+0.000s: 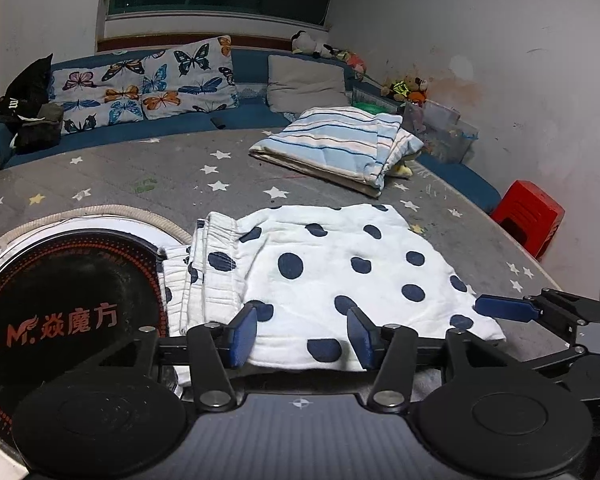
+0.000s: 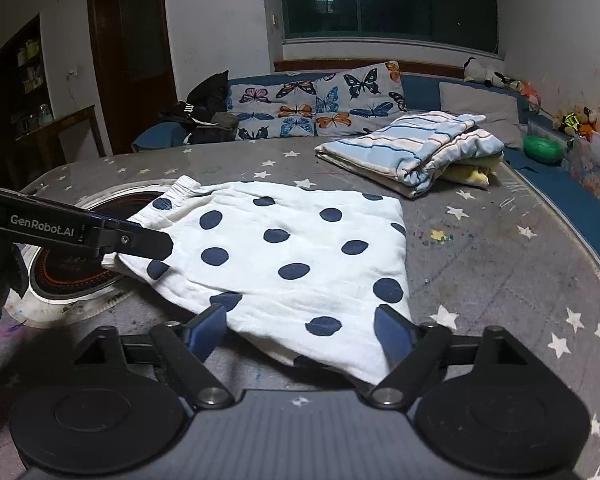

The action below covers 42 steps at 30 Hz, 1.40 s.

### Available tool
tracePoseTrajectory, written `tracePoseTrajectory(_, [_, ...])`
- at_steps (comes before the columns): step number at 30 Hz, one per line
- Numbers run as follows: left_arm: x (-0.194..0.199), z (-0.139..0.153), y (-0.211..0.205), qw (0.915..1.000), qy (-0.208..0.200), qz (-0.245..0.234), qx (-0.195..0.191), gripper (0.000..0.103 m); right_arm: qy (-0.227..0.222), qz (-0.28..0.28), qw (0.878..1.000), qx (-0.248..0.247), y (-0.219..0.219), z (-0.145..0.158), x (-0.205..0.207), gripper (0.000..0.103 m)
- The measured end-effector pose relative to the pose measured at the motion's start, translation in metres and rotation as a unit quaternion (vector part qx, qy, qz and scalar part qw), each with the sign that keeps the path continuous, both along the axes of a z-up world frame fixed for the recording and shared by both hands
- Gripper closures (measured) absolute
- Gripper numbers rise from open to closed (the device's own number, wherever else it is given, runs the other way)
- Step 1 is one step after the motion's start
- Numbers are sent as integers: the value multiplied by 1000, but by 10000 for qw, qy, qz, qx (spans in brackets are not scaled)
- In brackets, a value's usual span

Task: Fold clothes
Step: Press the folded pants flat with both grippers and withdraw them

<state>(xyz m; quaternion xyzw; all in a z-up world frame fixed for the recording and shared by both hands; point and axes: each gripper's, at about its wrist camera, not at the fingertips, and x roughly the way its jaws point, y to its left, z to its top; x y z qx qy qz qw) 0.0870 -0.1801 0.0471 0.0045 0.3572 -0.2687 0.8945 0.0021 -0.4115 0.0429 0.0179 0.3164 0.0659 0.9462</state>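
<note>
Now both grippers tilt down over the near edge of the polka-dot garment (image 1: pixel 332 276), which lies flat on the grey star-patterned mat (image 1: pixel 140 168). Left gripper (image 1: pixel 302 334) – pads spread, not pinching the hem between them. Right gripper (image 2: pixel 300 334) – spread wider, cloth loose between. Its elastic waistband (image 1: pixel 208 264) points toward the round black cooktop (image 1: pixel 60 304), its long axis running sideways.

One white cloth garment with navy polka dots (image 2: pixel 292 256), one folded blue-and-white striped blanket (image 2: pixel 416 148), two butterfly-print pillows (image 2: pixel 316 100), one plain grey cushion (image 1: pixel 306 84), one red plastic stool (image 1: pixel 528 216), one round black induction cooker (image 1: pixel 68 312).
</note>
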Motion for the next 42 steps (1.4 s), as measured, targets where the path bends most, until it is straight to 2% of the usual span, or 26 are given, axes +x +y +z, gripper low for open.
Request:
tracePoseTrajectory(3, [-5,0,1,10000,-2,-19,11,46,-11,-18,10000,17,2,1,-4,10])
tracePoseTrajectory(7, [-12,0,4,10000,-12,-59,29,41,-53,-43,10000,39,4,2,-9,6])
tracePoseTrajectory(10, [-17,2,5,9999,-31,-90,35,35,-74,-67,9999,78,6,3,-13,5])
tracePoseTrajectory(12, [-20,3,5,9999,-70,-85,78,28,-92,-98,9999,98,7,4,-15,1])
tracePoseTrajectory(24, [-39,5,18,9993,-331,-76,180,1,-78,-324,9994,97,17,3,-29,0])
tracePoseTrajectory(29, [-47,2,20,9986,-435,-160,268,0,1,-490,9988,37,21,1,-32,0])
tracePoseTrajectory(42, [-62,-5,33,9987,-342,-63,360,0,225,-859,9960,-67,32,-6,-42,0])
